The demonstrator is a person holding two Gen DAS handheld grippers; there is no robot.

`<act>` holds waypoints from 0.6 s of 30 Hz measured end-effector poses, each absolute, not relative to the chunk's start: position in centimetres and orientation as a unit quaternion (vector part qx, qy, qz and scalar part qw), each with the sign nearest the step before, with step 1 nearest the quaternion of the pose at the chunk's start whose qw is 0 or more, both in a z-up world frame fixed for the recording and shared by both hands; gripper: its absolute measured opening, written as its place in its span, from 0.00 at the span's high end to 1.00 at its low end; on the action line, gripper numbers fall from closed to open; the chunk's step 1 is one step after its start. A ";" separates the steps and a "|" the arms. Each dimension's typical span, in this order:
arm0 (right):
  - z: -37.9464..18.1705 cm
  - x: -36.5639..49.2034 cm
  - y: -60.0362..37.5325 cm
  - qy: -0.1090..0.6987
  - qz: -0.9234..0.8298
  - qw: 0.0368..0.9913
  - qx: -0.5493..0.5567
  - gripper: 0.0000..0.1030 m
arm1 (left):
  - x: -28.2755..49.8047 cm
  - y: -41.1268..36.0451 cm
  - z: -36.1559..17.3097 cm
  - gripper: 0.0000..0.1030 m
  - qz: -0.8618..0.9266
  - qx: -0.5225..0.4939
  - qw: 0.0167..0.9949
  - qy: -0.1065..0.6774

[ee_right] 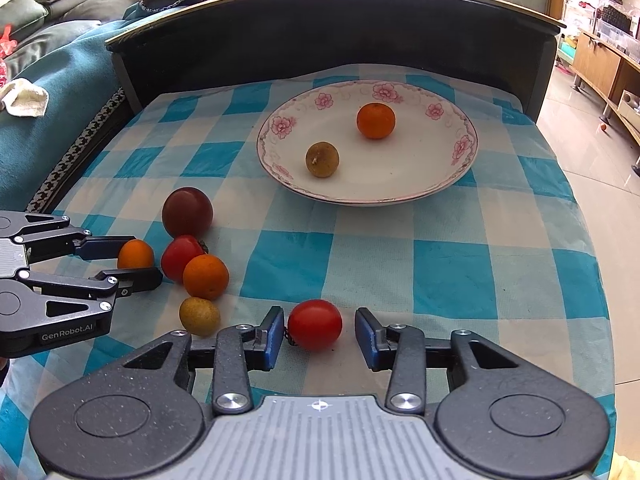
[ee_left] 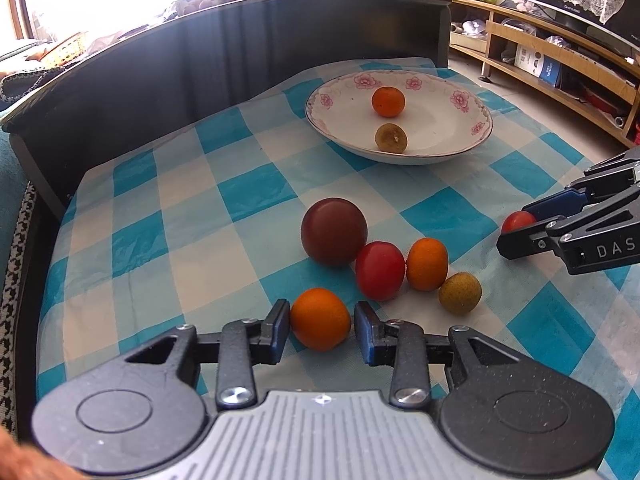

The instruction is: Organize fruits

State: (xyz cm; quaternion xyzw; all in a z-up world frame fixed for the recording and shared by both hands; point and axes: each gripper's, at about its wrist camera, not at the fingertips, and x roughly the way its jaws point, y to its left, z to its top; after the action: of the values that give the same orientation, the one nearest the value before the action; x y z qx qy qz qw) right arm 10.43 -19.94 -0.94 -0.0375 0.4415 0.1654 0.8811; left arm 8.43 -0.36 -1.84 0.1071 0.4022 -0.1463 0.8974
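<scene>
A white flowered plate (ee_left: 440, 152) (ee_right: 452, 184) at the back of the checked table holds an orange (ee_left: 388, 101) (ee_right: 375, 120) and a brownish-green fruit (ee_left: 391, 138) (ee_right: 322, 159). My left gripper (ee_left: 322, 325) (ee_right: 134, 261) is open around an orange (ee_left: 320, 319) (ee_right: 135, 254) on the cloth, its pads close on both sides. My right gripper (ee_right: 320, 334) (ee_left: 514, 226) is open around a red tomato (ee_right: 315, 324) (ee_left: 518, 221). Between them lie a dark plum (ee_left: 334, 231) (ee_right: 187, 211), a red tomato (ee_left: 379, 270) (ee_right: 179, 257), an orange (ee_left: 427, 264) (ee_right: 205, 277) and a green-brown fruit (ee_left: 459, 293) (ee_right: 199, 316).
A dark raised board (ee_left: 240, 60) (ee_right: 340, 28) walls the table's far side. A teal sofa (ee_right: 48, 100) lies to the left. Wooden shelving (ee_left: 560, 64) and tiled floor (ee_right: 600, 220) lie to the right past the table's edge.
</scene>
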 end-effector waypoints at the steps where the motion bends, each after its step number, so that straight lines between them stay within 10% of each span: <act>1: -1.0 10.4 -19.9 0.441 0.165 0.881 -0.040 0.66 | 8.4 -0.4 -1.9 0.57 -0.146 0.108 0.898 0.401; 18: -0.8 10.3 -19.5 0.445 0.171 0.878 -0.049 0.77 | 8.8 -0.1 -1.6 0.60 -0.135 0.084 0.894 0.419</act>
State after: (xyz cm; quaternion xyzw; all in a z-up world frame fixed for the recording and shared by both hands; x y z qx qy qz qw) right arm 10.33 -19.46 -0.82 -0.0492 0.4445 0.1706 0.8780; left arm 8.79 -0.14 -1.60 0.0835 0.4190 -0.1354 0.8939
